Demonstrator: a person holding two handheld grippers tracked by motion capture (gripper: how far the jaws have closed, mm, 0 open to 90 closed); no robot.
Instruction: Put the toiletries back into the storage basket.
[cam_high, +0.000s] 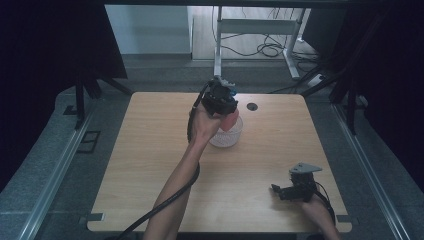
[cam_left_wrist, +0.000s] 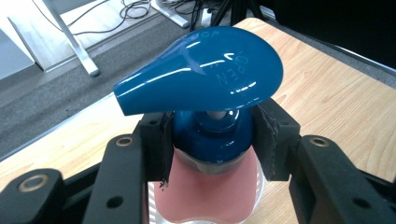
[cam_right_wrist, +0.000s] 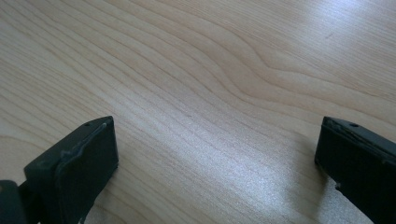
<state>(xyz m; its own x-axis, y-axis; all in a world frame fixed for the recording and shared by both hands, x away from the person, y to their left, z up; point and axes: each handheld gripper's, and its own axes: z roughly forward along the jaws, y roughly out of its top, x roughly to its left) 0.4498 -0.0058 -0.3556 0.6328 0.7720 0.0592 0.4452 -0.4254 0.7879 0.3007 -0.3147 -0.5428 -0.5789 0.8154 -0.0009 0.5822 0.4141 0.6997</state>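
**Pump bottle held over the clear bowl, not yet set down**

The left gripper has its jaws clenched on the neck of a pink pump bottle, just under the blue pump head, whose spout points toward 9 o'clock in the left gripper view. In the high view the left gripper sits a little to the 12 o'clock side of the tabletop's centre, with the pump bottle hanging below it, over or partly inside a clear plastic bowl. Whether the bottle's base touches the bowl's floor cannot be told.

Judging by this, the pickup and carry are done; what is probably left is to lower the bottle fully, let go, and draw the hand away.

The right gripper rests near the tabletop's 5 o'clock corner, well apart from the bowl. Its jaws stand released and wide, with bare wood grain between them in the right gripper view.

A round cable hole lies at about 1 o'clock from the bowl, near the far edge. Beyond the tabletop, a grey floor carries a white metal frame and loose cables. Nothing stands between the bottle and the bowl; the bowl's light rim is the one thing the bottle might tip.
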